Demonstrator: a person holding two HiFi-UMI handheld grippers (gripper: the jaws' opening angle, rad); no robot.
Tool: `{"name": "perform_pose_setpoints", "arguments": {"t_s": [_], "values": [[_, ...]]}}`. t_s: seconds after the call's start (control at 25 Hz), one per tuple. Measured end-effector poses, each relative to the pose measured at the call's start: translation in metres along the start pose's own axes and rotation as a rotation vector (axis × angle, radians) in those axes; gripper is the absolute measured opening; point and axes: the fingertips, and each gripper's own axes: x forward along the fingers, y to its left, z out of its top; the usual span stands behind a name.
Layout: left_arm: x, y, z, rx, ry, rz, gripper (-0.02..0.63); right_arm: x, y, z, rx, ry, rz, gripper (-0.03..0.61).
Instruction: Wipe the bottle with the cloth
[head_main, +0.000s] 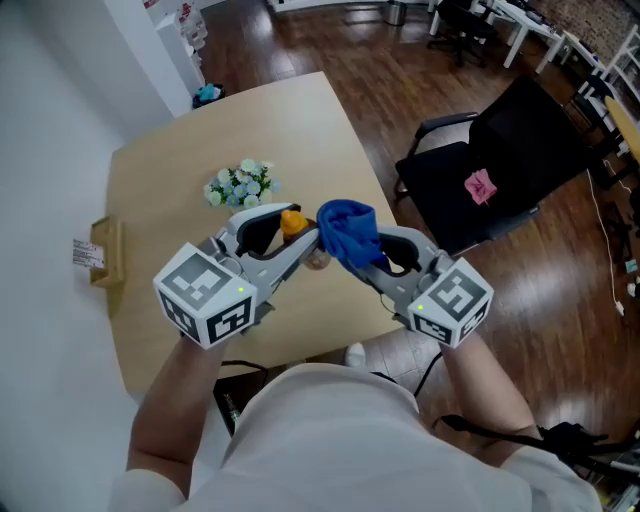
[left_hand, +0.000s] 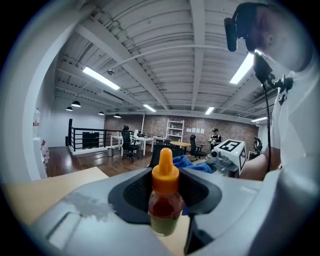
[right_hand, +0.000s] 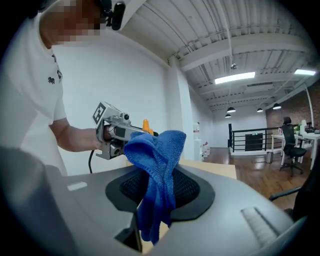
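A small sauce bottle (left_hand: 164, 200) with an orange cap (head_main: 292, 221), red sauce and a green label stands upright between the jaws of my left gripper (head_main: 300, 243), which is shut on it. My right gripper (head_main: 345, 258) is shut on a bunched blue cloth (head_main: 349, 231) (right_hand: 156, 175). Both are held up above the near part of the wooden table (head_main: 170, 200). In the head view the cloth sits right beside the bottle's cap, and I cannot tell whether they touch. The bottle's body is mostly hidden there by the jaws.
A bunch of pale artificial flowers (head_main: 241, 183) lies on the table beyond the grippers. A cardboard box (head_main: 105, 252) sits at the table's left edge. A black office chair (head_main: 500, 160) with a pink item (head_main: 481, 186) stands to the right on the wood floor.
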Motion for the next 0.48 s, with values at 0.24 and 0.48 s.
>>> {"name": "perform_pose_setpoints", "arguments": {"t_s": [0.24, 0.48], "values": [[-0.002, 0.002, 0.013, -0.024, -0.023, 0.007, 0.158, 0.003, -0.003, -0.04, 0.043, 0.049, -0.003, 0.123], [-0.002, 0.003, 0.027, -0.035, -0.031, 0.025, 0.158, 0.001, -0.009, -0.083, 0.055, 0.13, -0.02, 0.123]]}}
